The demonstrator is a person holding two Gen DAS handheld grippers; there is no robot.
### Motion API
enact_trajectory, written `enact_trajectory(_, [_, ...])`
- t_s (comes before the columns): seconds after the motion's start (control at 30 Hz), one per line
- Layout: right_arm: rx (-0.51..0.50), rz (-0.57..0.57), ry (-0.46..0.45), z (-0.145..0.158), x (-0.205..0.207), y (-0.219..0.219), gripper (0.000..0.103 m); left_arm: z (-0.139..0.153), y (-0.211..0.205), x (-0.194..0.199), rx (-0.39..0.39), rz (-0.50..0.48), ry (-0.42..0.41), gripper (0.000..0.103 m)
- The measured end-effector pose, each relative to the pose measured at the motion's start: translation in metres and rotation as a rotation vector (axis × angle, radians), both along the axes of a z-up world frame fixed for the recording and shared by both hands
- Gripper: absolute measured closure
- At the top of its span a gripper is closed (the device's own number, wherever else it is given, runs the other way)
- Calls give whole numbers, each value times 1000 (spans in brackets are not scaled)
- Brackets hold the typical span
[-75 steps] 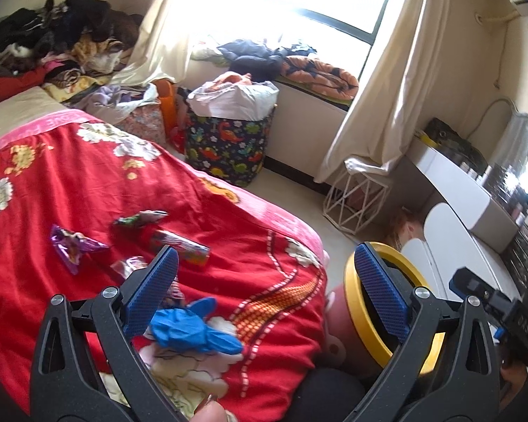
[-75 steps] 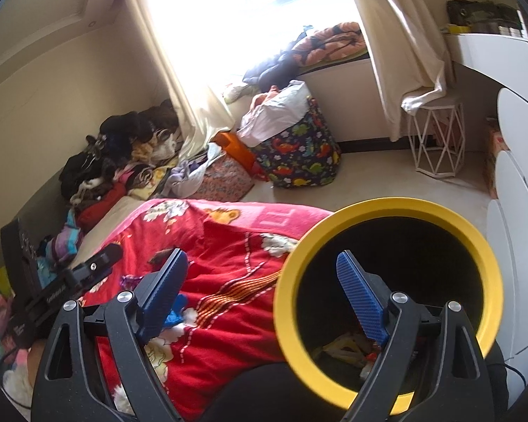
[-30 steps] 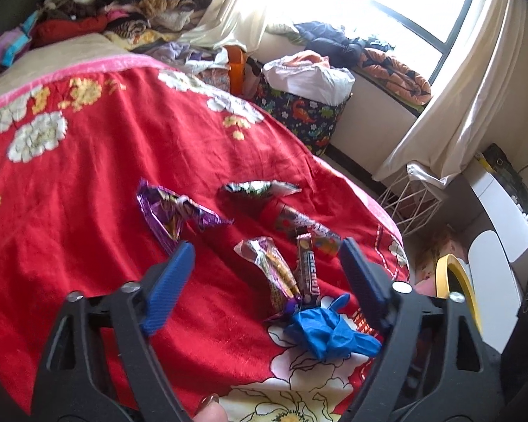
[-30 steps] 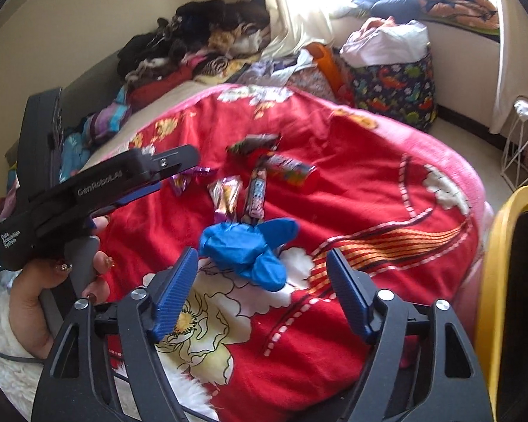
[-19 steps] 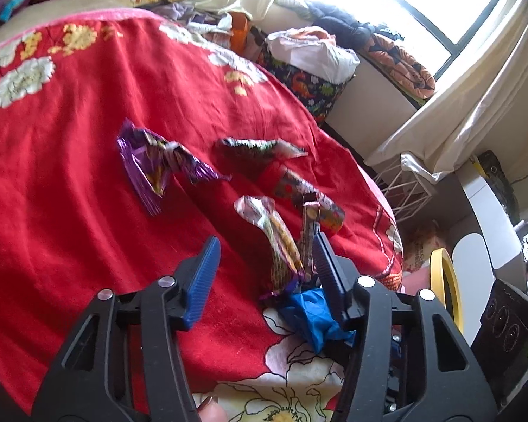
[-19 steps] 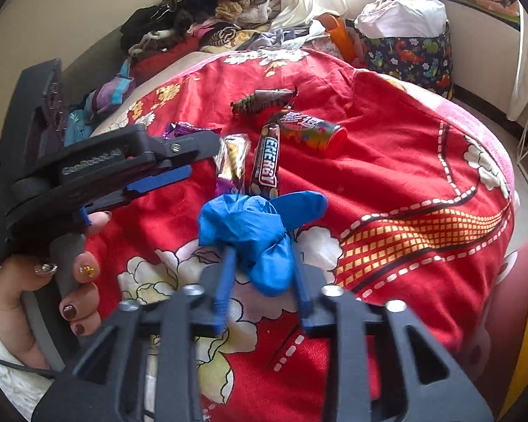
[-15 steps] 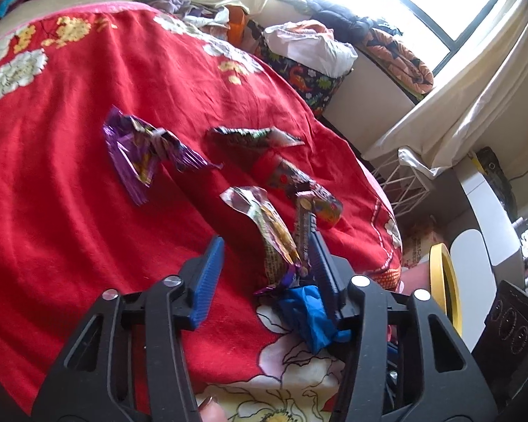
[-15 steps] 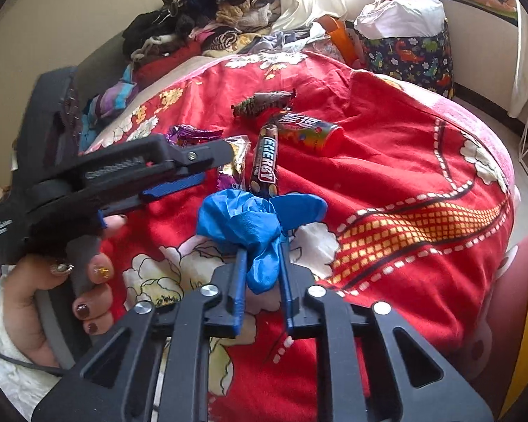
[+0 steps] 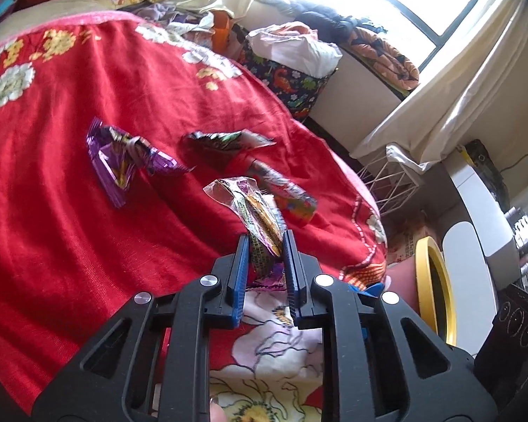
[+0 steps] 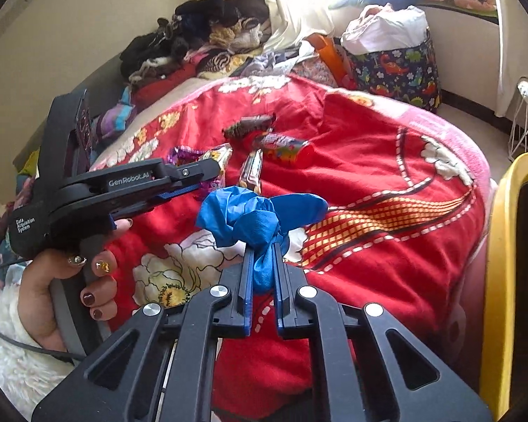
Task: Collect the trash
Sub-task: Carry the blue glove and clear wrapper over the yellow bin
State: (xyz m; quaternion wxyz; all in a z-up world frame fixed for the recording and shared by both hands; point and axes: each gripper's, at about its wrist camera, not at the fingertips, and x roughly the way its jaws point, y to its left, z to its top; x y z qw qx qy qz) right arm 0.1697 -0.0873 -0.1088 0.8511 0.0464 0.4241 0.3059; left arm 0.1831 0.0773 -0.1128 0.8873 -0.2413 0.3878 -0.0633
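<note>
A crinkled clear candy wrapper (image 9: pixel 255 207) sits between the closing jaws of the left gripper (image 9: pixel 264 246), seemingly lifted off the red blanket (image 9: pixel 70 211). The right gripper (image 10: pixel 262 253) is clamped on a crumpled blue glove (image 10: pixel 253 218). Purple foil wrapper (image 9: pixel 123 154) and others lie near; a yellow-rimmed bin (image 10: pixel 503 263) stands beside.

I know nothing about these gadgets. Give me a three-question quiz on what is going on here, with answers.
1. What does the right gripper hold?
2. True or false: the purple wrapper lies between the left gripper's fingers.
3. Which rim colour has the bin beside the bed: A green, B yellow, C white?

Key
1. The crumpled blue glove.
2. False: the clear candy wrapper is there, as the fingers close on it.
3. B.
</note>
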Motion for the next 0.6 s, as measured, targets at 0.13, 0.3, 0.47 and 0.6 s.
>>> enact_trajectory(0.13, [23,-24,-25,11,-1,-11,94,10,-5,-2,9,-13,-29,89])
enact_trajectory(0.3, [43,-56,-49,23,-3,-25,94,24,-15,-5,16,-38,-62,89])
enact_trajectory(0.47, [56,-99,-77,34,-2,-42,94,36,-30,-7,22,-78,-91,89])
enact_trajectory(0.6, [66,-139,-92,41,-2,-58,94,42,-46,-7,30,-117,-108,89])
